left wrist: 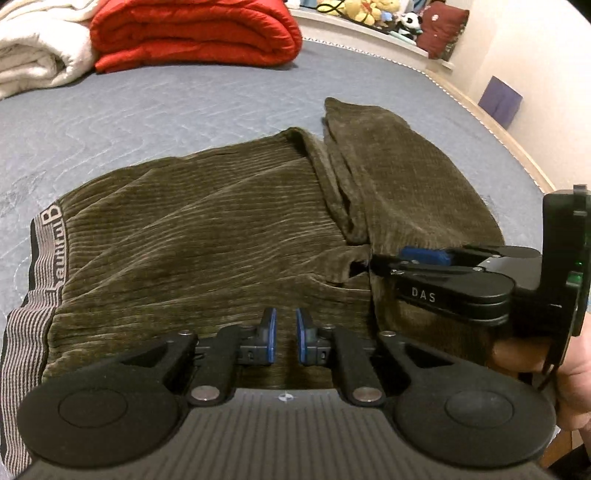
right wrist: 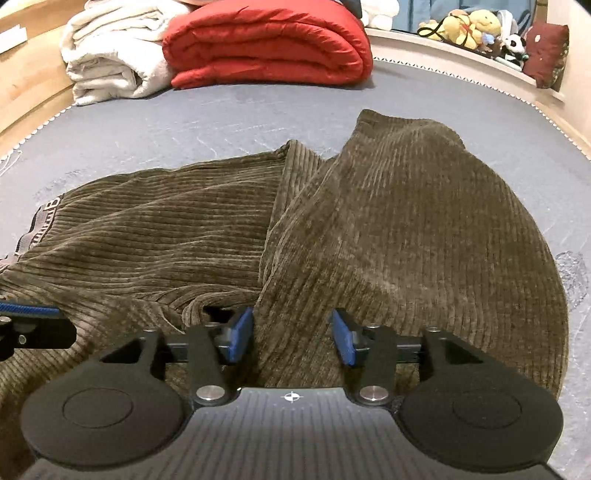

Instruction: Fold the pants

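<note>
Olive-brown corduroy pants [left wrist: 207,236] lie on the grey-blue mattress [left wrist: 184,107], waistband [left wrist: 40,266] with striped elastic at the left, legs folded over toward the right. My left gripper [left wrist: 285,338] hovers over the near edge of the pants, its blue pads a narrow gap apart with nothing between them. My right gripper [right wrist: 292,338] is open over the near edge of the folded leg [right wrist: 406,236], a raised ridge of cloth lying between its pads. The right gripper also shows in the left wrist view [left wrist: 384,262], at the fold's edge.
A folded red quilt [left wrist: 195,33] and a white blanket [left wrist: 33,48] lie at the far end of the mattress. Stuffed toys [right wrist: 472,22] and a dark red cushion [right wrist: 546,51] sit on the ledge beyond. The wooden bed frame [left wrist: 517,147] runs along the right.
</note>
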`<state>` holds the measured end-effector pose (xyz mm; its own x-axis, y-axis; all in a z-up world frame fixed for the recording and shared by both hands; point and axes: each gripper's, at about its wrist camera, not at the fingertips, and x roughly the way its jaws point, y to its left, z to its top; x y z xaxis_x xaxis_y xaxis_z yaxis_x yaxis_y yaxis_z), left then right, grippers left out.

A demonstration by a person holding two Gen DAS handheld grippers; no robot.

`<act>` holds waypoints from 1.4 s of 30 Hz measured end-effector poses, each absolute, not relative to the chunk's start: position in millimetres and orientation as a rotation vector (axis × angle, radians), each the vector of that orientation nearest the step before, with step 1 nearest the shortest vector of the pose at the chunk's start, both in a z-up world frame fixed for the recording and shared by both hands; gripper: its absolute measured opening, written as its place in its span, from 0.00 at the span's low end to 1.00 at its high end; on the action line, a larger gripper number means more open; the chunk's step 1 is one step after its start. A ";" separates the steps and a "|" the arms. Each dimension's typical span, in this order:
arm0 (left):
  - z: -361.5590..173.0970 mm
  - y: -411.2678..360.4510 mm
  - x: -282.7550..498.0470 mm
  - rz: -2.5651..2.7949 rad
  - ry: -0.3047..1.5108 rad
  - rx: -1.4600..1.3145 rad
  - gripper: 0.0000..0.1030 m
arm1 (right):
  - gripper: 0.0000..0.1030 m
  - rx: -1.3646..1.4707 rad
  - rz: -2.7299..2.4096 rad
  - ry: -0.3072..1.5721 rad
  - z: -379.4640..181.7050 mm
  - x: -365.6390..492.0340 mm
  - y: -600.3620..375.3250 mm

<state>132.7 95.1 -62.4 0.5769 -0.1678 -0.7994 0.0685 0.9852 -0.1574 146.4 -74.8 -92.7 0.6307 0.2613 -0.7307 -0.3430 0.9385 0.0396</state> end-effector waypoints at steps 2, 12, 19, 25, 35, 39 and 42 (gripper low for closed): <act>-60.2 93.5 131.5 -0.142 0.942 -0.113 0.12 | 0.06 -0.098 0.353 0.832 -89.5 143.6 -79.9; -64.6 90.2 123.1 -0.161 0.948 -0.122 0.12 | 0.02 -0.077 0.351 0.757 -42.5 106.4 -144.0; -65.0 92.1 122.3 -0.186 0.946 -0.113 0.12 | 0.02 -0.170 0.397 0.810 -16.9 35.6 -252.6; -59.9 95.3 122.2 -0.208 0.954 -0.151 0.13 | 0.03 -0.318 0.570 0.968 -48.3 -25.4 -303.2; -65.3 96.3 126.9 -0.185 0.966 -0.143 0.22 | 0.42 -0.186 0.476 0.674 -9.7 40.4 -259.6; -71.7 105.5 129.3 -0.157 0.975 -0.137 0.22 | 0.42 -0.242 0.426 0.683 -41.6 92.3 -202.2; -74.7 113.9 131.6 -0.134 0.982 -0.140 0.22 | 0.42 -0.361 0.413 0.693 -71.0 121.2 -166.6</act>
